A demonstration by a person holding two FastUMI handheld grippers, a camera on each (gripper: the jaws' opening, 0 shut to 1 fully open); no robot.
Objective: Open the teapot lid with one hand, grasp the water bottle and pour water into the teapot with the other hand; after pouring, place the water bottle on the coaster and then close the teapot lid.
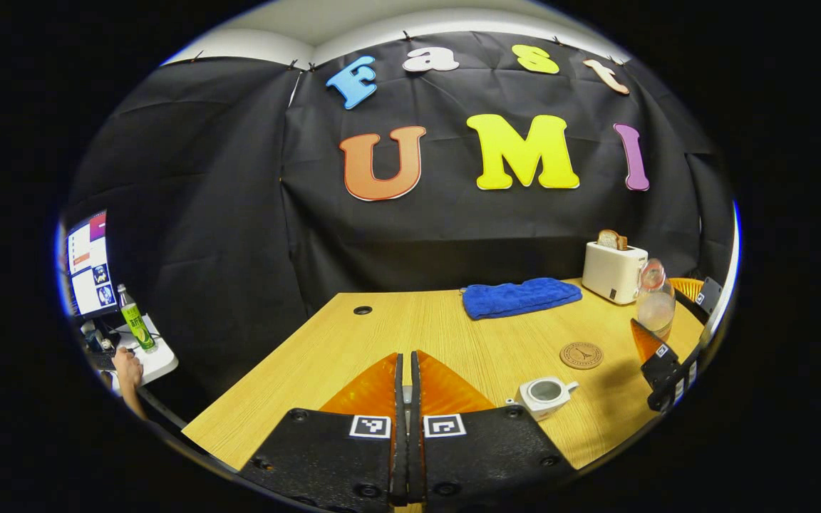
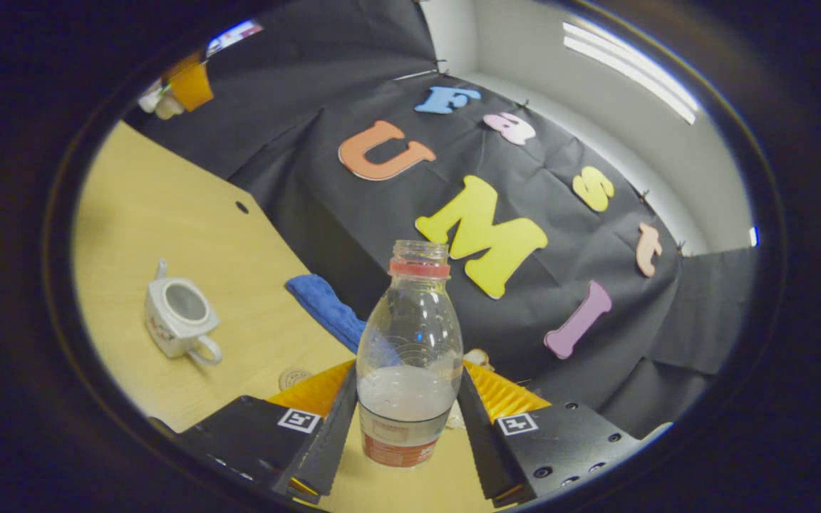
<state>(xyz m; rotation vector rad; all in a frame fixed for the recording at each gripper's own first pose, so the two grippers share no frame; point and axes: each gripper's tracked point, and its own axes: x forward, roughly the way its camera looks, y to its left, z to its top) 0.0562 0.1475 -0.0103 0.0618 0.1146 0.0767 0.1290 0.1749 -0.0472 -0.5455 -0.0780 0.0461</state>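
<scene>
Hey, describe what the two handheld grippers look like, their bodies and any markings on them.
Left gripper: black bolted plates, a square black-and-white marker tag on each, and ribbed translucent panels behind the two fingers. Right gripper: the same build, black plates with screw heads, one square tag per side, ribbed panels. No cables or sleeves are visible.

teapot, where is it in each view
Left gripper view: the teapot sits low and right of centre on the table, lid off, just right of this gripper's own shut jaws.
Right gripper view: it stands at the left, spout pointing up-left, handle toward the held water bottle.
Shared landmark: the blue towel.
</scene>
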